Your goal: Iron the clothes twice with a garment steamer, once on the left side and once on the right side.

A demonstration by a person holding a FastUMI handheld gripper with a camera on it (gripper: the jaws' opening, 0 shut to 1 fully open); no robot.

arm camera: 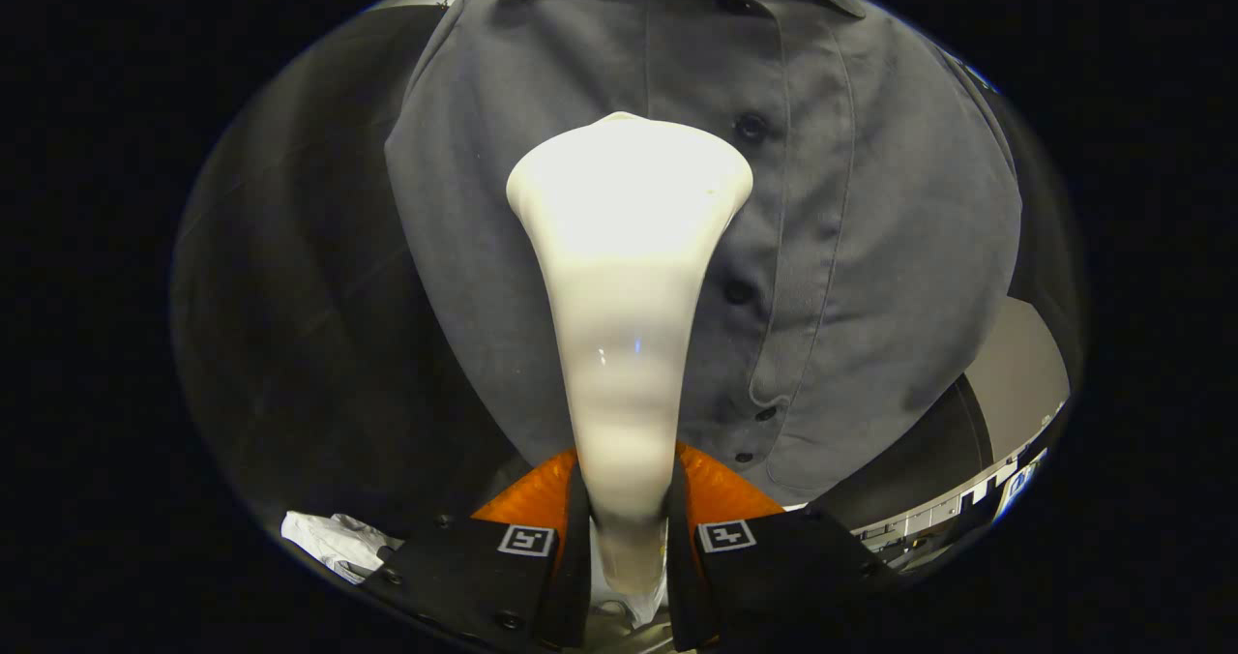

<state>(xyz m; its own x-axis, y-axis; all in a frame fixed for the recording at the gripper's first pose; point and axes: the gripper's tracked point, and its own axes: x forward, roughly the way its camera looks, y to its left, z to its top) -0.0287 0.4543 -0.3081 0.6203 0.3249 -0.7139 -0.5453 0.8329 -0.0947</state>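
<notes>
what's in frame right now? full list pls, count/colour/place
garment steamer: 1, white, handle clamped between the fingers, flared head up against the shirt front
shirt: 1, grey, hanging beyond the steamer, collar at top, placket just beside the steamer head
shirt buttons: at least 4 showing, dark, in a line down the placket
booth wall: 1, black cloth, behind the shirt
crumpled item: 1, white, low down beside the fingers; cannot tell what it is
tongs: 1 pair, both fingers pressing the steamer handle, square markers on top
</notes>
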